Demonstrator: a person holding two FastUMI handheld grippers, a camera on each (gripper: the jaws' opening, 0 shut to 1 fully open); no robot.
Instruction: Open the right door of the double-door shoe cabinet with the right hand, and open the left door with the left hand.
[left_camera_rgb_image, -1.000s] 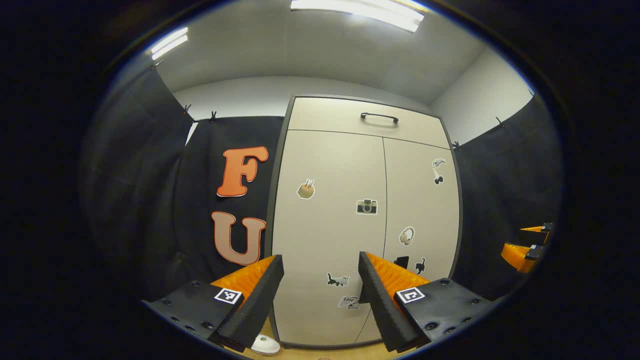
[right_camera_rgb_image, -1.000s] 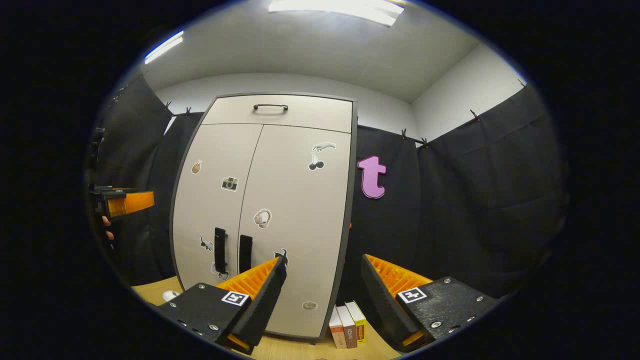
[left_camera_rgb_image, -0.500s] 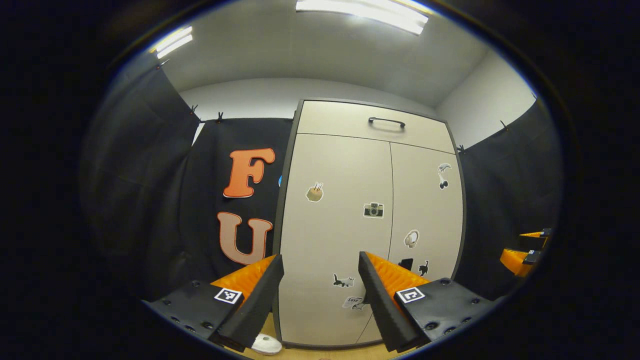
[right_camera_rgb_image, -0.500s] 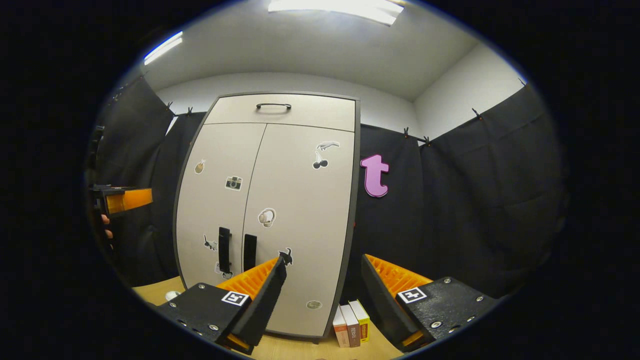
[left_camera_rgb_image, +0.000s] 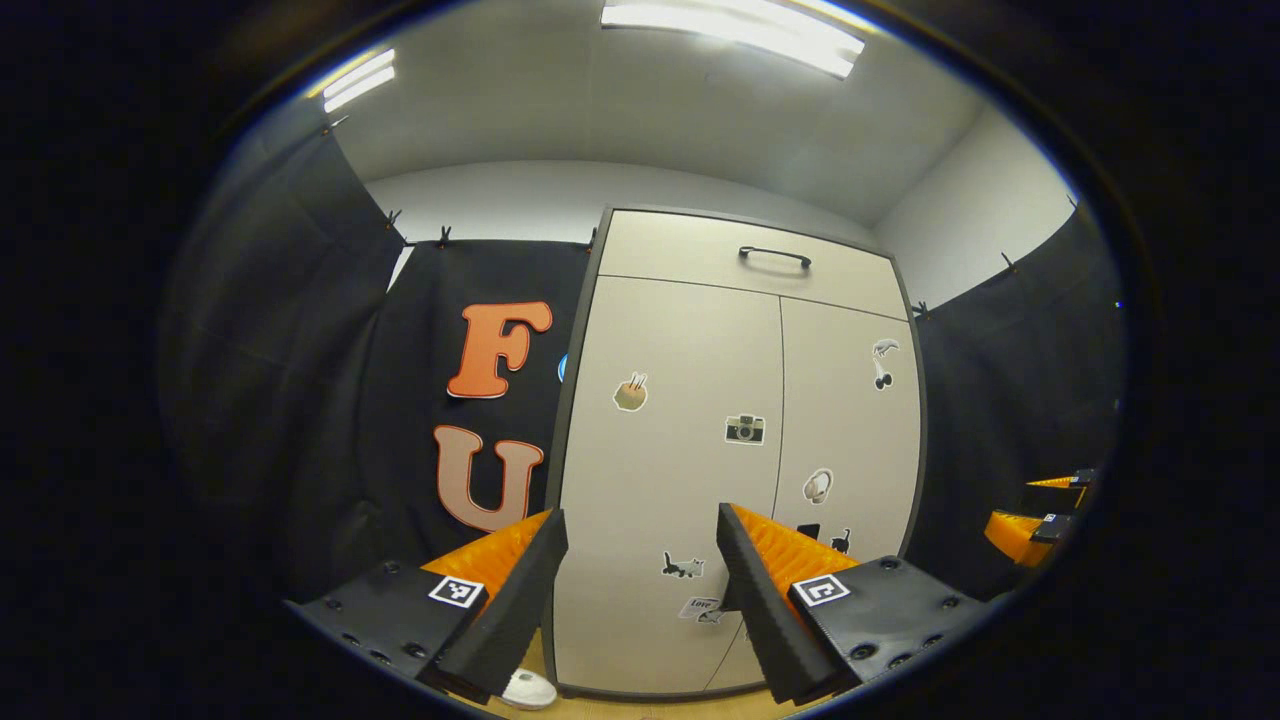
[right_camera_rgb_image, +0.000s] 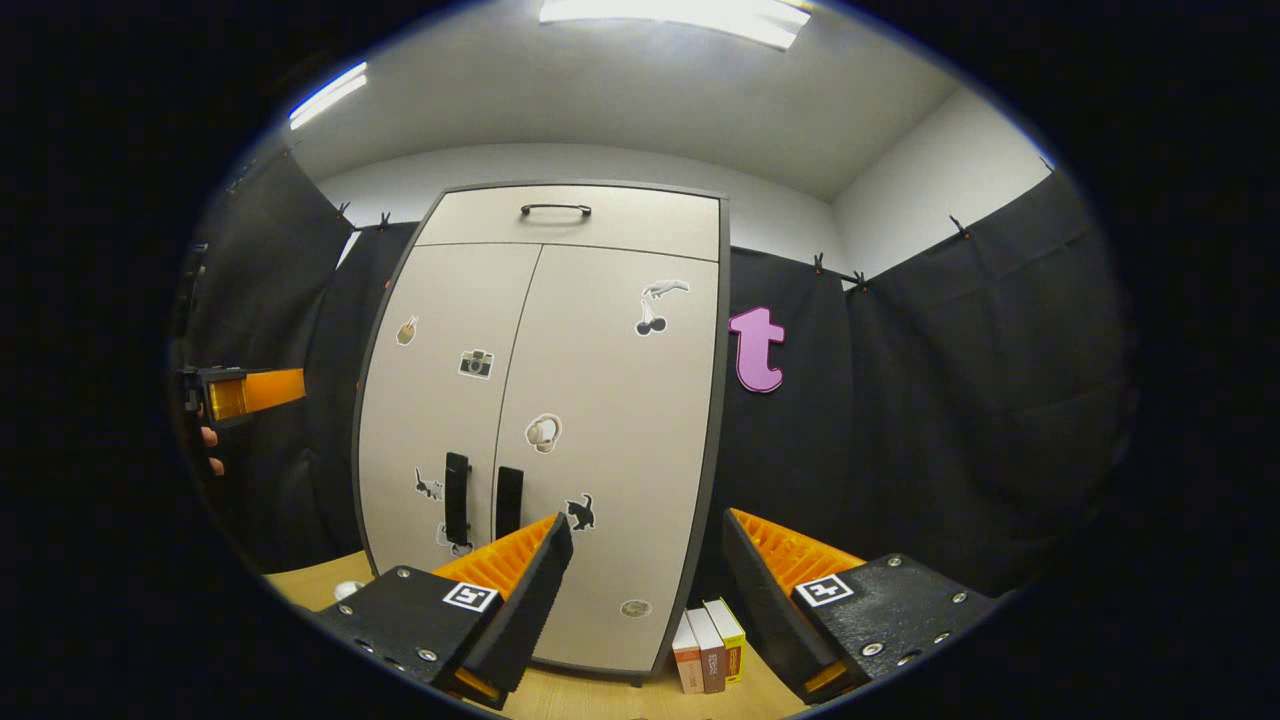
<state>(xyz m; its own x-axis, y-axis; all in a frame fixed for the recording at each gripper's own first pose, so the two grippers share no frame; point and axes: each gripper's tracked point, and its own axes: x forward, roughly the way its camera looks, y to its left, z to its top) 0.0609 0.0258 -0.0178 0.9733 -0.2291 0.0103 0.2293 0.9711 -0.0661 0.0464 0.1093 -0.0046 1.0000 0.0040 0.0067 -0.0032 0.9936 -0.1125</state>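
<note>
Both views low, tilted upward, facing the shoe cabinet (left_camera_rgb_image: 740, 450) (right_camera_rgb_image: 545, 420) — left-of-centre, right-of-centre — well back

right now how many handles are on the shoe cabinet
3: one horizontal handle on the top panel, one vertical handle on the left door, one vertical handle on the right door, side by side at the centre seam.

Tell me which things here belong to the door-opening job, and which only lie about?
For the job: right door, left door, their two handles, right gripper, left gripper.
Lying about: books, white shoe, top drawer.
</note>
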